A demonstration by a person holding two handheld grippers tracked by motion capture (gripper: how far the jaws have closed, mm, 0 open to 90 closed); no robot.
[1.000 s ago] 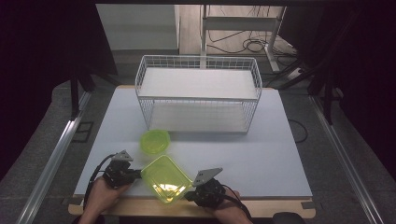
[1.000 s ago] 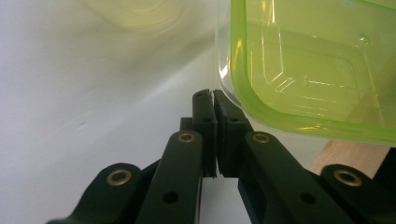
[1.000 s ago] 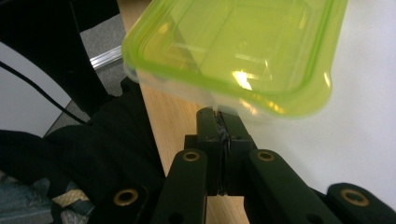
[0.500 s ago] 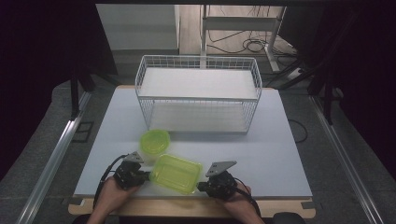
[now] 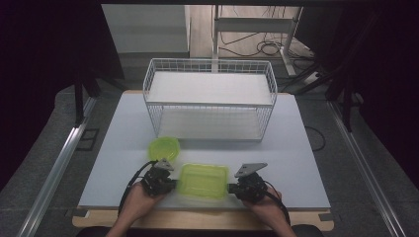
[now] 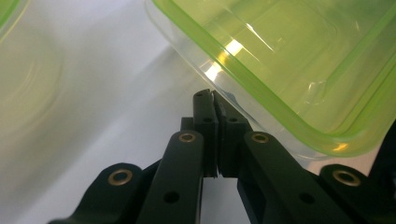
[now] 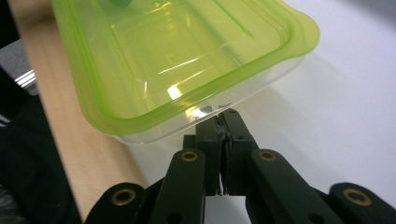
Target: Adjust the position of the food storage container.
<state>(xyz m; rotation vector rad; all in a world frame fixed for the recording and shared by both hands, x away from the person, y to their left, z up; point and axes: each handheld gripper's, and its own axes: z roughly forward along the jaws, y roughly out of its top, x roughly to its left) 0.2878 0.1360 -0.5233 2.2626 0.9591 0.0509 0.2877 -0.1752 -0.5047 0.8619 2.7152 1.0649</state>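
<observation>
Both grippers, left (image 5: 173, 183) and right (image 5: 232, 188), fingers clamped shut, carry a rectangular translucent green plastic container (image 5: 203, 180) above the bench (image 5: 306, 163), probably bound for the white wire basket (image 5: 210, 101).

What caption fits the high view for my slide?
Two shut grippers, left and right, flank a rectangular green container near a white wire basket.

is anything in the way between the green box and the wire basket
Mostly clear table lies between the rectangular green container and the wire basket. The small round green container sits just left of that path.
</observation>
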